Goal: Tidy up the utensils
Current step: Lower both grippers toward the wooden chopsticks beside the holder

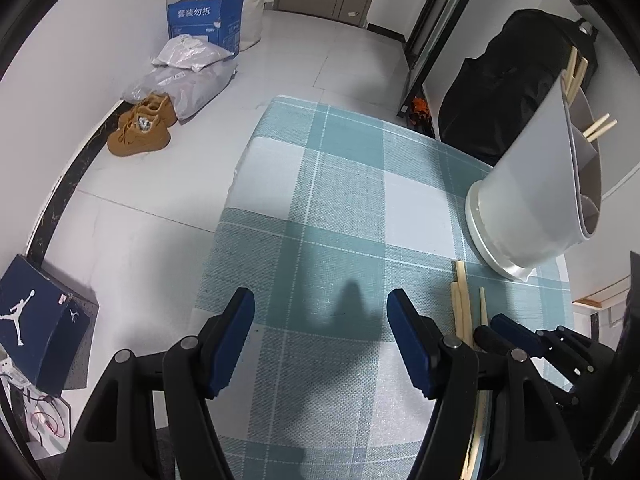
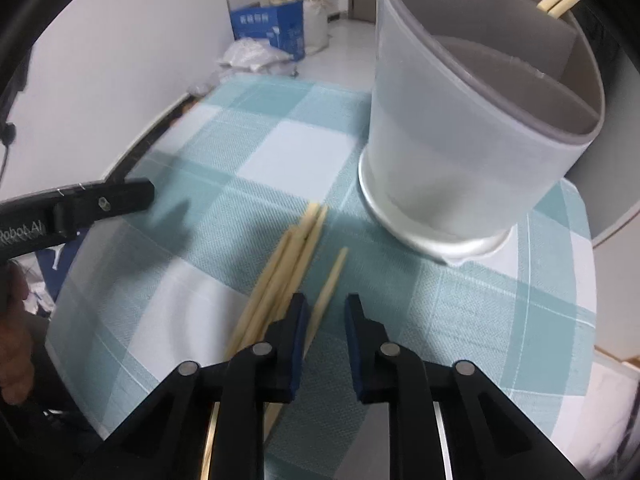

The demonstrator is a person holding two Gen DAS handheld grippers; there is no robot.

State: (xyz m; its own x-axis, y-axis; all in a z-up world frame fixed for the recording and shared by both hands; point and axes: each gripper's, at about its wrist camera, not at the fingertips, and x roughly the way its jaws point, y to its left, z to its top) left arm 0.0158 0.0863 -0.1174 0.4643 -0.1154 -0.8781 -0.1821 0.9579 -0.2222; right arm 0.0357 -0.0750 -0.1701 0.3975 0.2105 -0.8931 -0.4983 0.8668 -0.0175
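Sorting chopsticks into the holder is partly done, judging from how things lie. The grey holder (image 2: 472,128) stands on its white base at the far right of the desk (image 1: 348,200), and it is split inside by dividers. The tips of two pale chopsticks (image 2: 558,2) poke up from its far compartment, and the left wrist view shows more sticking out over the rim, so some are already put away. The nearer compartments look empty as far as can be seen.

What is left is the loose bunch of chopsticks (image 2: 288,264) lying flat on the checked cloth just in front of the holder, with a single chopstick (image 2: 330,284) lying a little apart on their right.

The right claw (image 2: 326,312) points down over the near ends of these. Its blue pads stand only a narrow gap apart, and the single chopstick runs toward that gap, but the pads are not clearly pressing on it; I read it as not yet gripped. The left claw (image 1: 320,316) hangs over bare cloth to the left of the bunch, jaws wide apart with nothing between them.

So the remaining work seems to be lifting each loose stick and dropping it upright into the holder, likely beside those already there.
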